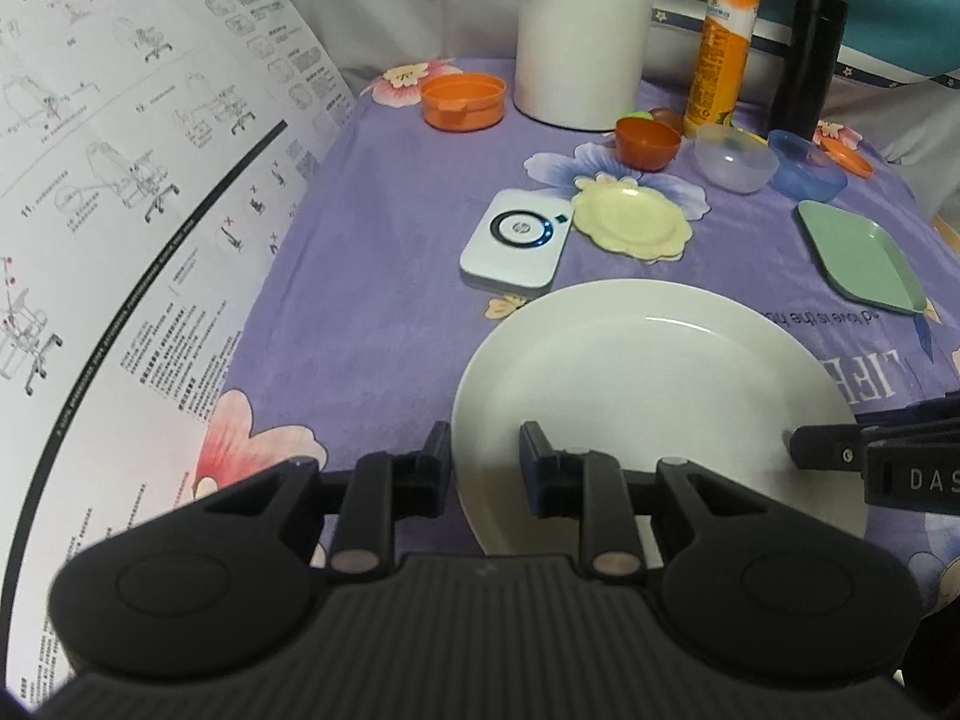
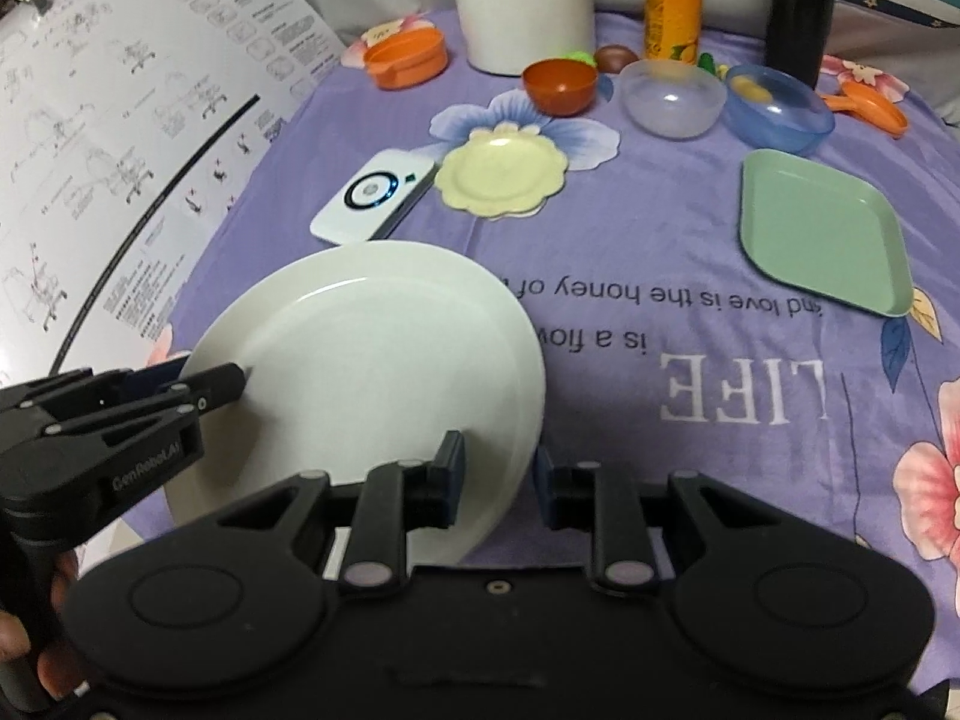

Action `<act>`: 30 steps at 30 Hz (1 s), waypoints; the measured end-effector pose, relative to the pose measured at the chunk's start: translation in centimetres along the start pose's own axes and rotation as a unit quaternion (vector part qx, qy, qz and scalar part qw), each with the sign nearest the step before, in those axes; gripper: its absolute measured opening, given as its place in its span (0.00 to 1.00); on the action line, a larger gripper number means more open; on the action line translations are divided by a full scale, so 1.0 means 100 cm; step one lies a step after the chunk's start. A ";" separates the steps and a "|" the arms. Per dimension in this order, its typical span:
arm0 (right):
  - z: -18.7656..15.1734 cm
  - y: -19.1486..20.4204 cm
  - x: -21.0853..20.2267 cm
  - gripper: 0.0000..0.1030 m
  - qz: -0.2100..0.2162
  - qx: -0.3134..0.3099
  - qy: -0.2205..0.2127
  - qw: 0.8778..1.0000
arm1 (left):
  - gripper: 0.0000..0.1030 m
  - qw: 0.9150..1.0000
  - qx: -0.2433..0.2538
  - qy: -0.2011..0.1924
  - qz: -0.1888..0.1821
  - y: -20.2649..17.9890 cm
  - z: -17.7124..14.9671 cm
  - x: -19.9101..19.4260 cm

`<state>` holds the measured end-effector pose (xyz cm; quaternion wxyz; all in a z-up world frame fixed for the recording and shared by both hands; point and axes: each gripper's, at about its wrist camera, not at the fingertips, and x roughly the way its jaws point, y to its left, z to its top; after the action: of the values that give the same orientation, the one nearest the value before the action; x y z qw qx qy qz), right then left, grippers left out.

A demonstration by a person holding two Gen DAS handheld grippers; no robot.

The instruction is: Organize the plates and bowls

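- White plate [image 2: 372, 360]: round, glossy, smooth; sits over the near left part of the purple cloth [image 2: 630, 252], near edge hidden behind the gripper bodies.
- Left gripper [image 1: 485, 468]: narrow jaws clamp the plate's left rim.
- Right gripper [image 2: 501, 474]: narrow jaws clamp its right rim. Body reads "DAS", cut off, in the left view.
- Beyond: scalloped cream dish [image 2: 501, 179], square green tray [image 2: 822, 231], orange bowl [image 2: 559, 86], clear bowl [image 2: 671, 97], blue bowl [image 2: 779, 107] holding something yellow, hard to make out.
- White device [image 2: 375, 195], rounded, ringed by blue light, logo too small to read.
- Cloth is soft, floral; upside-down print reads "LIFE", "love is the honey".
- Bottle [image 1: 723, 42] label unreadable.
- Left: sheet [image 1: 120, 210] of chair diagrams, text too fine.
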<state>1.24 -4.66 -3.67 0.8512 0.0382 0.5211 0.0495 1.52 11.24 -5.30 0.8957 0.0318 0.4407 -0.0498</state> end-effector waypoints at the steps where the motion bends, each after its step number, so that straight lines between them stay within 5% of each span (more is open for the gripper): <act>1: 0.001 0.002 0.003 0.24 -0.002 -0.004 0.001 1.000 | 0.23 1.000 0.000 0.001 -0.001 0.002 0.000 0.003; 12: 0.005 0.005 0.029 0.24 -0.024 -0.015 0.008 1.000 | 0.23 1.000 0.001 0.020 -0.008 0.000 0.003 0.034; 16: 0.004 0.004 0.034 0.28 -0.025 -0.017 0.015 0.999 | 0.24 1.000 0.005 0.030 -0.005 -0.003 -0.001 0.040; 17: 0.003 0.004 0.034 0.36 -0.024 -0.018 0.016 0.999 | 0.26 1.000 0.005 0.028 -0.002 -0.004 -0.002 0.040; 18: 0.003 0.004 0.034 0.44 -0.021 -0.018 0.015 1.000 | 0.38 1.000 0.006 0.028 0.002 -0.005 -0.002 0.039; 20: 0.004 0.003 0.031 0.89 -0.022 -0.016 0.008 1.000 | 0.66 1.000 0.006 0.024 0.008 -0.005 -0.002 0.037; 22: 0.004 0.001 0.026 1.00 -0.024 -0.016 -0.007 1.000 | 0.95 1.000 0.005 0.011 0.017 -0.004 -0.001 0.032; 30: 0.005 -0.010 0.014 1.00 -0.020 -0.003 -0.005 1.000 | 1.00 1.000 -0.009 -0.015 0.018 0.001 0.008 0.011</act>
<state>2.35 -5.45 -4.79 0.8545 0.0257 0.5178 0.0339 2.83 11.20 -5.63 0.9033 0.0307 0.4269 -0.0297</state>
